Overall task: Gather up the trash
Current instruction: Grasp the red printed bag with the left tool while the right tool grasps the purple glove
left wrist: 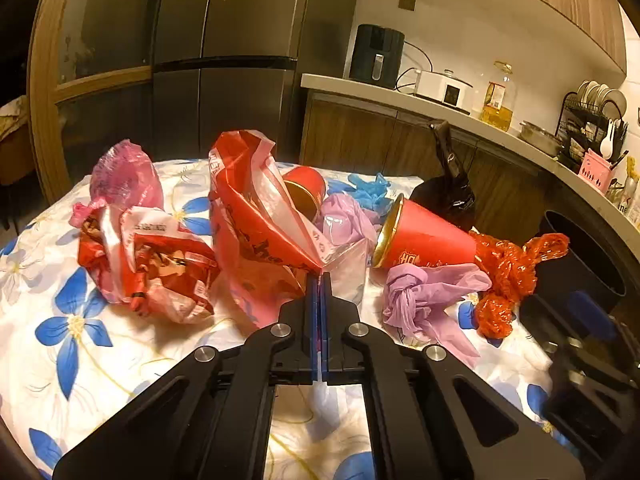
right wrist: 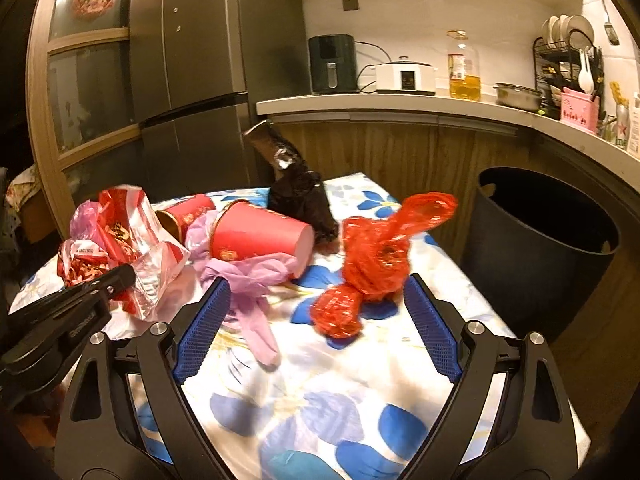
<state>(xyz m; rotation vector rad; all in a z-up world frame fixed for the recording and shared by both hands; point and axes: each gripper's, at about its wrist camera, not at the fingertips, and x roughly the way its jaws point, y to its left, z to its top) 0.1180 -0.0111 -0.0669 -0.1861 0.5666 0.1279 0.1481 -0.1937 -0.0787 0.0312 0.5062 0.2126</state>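
My left gripper (left wrist: pixel 320 280) is shut on a corner of the red-and-white plastic bag (left wrist: pixel 256 216), which stands up from the flowered tablecloth (left wrist: pixel 72 344). My right gripper (right wrist: pixel 316 292) is open, its blue pads either side of a crumpled red plastic bag (right wrist: pixel 372 264) on the cloth, not touching it. A red paper cup (right wrist: pixel 260 238) lies on its side with a purple bag (right wrist: pixel 248 280) beside it. A second red cup (right wrist: pixel 188 214) lies behind. A black bag (right wrist: pixel 304 200) stands at the far edge. The dark bin (right wrist: pixel 548 248) is to the table's right.
Another crumpled red-and-white bag (left wrist: pixel 152 264) and a pink bag (left wrist: pixel 120 176) lie at the left. Blue gloves (left wrist: pixel 370 190) lie at the back. A counter (right wrist: pixel 400 102) with appliances runs behind the table, with a dark fridge (right wrist: pixel 208 60) at its left.
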